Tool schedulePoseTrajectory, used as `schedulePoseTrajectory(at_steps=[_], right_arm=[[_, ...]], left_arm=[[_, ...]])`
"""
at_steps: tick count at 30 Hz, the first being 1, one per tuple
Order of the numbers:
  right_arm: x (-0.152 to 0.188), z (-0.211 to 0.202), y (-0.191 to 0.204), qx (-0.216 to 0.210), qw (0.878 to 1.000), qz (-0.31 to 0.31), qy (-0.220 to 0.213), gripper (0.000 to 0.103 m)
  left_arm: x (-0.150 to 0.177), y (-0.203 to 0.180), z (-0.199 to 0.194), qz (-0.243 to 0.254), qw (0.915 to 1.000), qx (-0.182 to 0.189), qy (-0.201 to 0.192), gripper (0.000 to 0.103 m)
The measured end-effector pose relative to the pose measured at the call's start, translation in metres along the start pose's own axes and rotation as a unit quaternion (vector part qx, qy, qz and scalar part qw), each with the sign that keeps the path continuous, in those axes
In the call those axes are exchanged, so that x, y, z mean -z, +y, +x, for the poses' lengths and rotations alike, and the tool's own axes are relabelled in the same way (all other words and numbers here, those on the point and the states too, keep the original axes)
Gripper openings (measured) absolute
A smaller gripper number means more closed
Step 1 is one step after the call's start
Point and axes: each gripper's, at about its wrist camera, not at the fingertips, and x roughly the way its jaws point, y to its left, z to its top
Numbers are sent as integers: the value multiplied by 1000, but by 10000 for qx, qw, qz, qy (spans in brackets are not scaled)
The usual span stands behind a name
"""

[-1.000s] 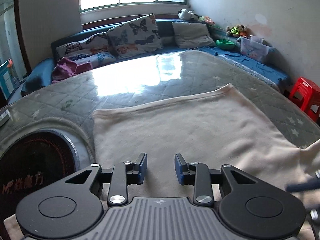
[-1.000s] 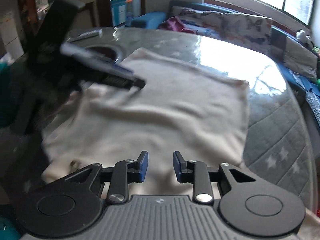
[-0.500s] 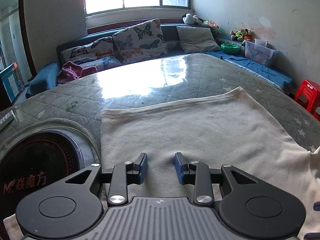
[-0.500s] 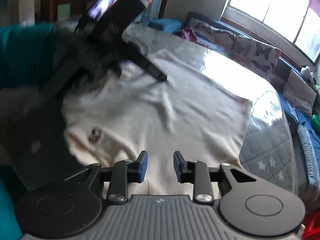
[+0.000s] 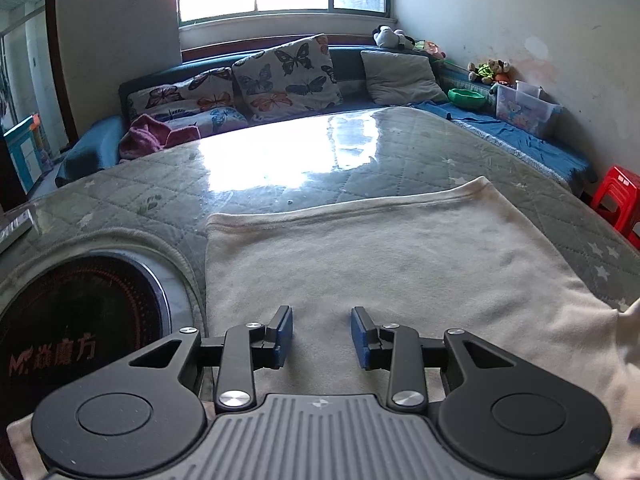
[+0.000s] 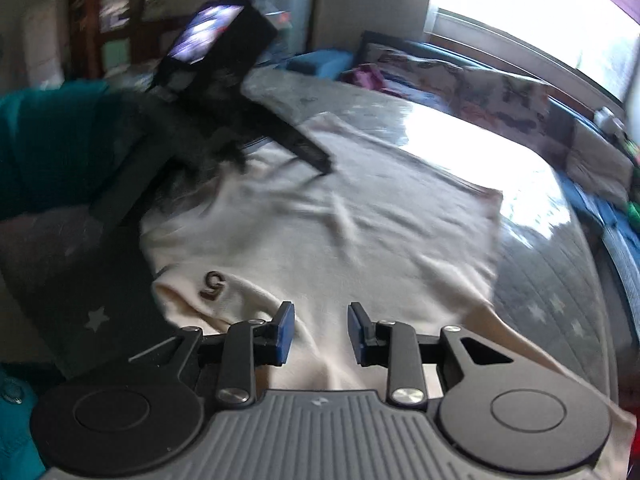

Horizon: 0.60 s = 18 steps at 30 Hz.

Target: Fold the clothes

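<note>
Garment: a cream sweatshirt [image 5: 392, 264] of soft, fleecy cloth lies spread flat on the table; its ribbed hem [image 5: 348, 210] makes a straight far edge. In the right wrist view it shows a dark brown figure [image 6: 212, 285] sewn near one corner and some shallow wrinkles in the middle.
Table cover: a grey-green quilted cloth [image 5: 160, 184] with small stars, under a glossy clear sheet that mirrors the window.
Round plate: a dark circular cooktop [image 5: 76, 320] with a metal ring is set in the table, just beside the sweatshirt's left edge.
Containers: a clear plastic box [image 5: 524, 110] with printed items inside, and a green bowl [image 5: 466, 98], both on the blue bench.
Left gripper [image 5: 322, 334]: jaws narrowly apart, blue pads over the cloth, nothing between them.
Right gripper [image 6: 321, 332]: jaws narrowly apart above the near part of the cloth, holding nothing.
Free room: bare quilt beyond the hem and to the right side; a red stool [image 5: 618, 200] stands past the table edge.
</note>
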Motion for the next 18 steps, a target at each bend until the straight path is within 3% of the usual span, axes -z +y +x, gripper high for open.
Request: schedulePoseTrajectory(at_steps=[4,13,18], right_arm=[[10,-17,-25,332,9975,605,-132,29],[45,-23,-74,936,9809,1703,22,29],[61,-30,-81,1065,9771,1843,54,31]], left_arm=[[7,-11,-21,118,9996,211,-114,35],[45,-63,-66,555,9909,1222,-108,36],[62,-77,-70,900,9877,1278,3,36]])
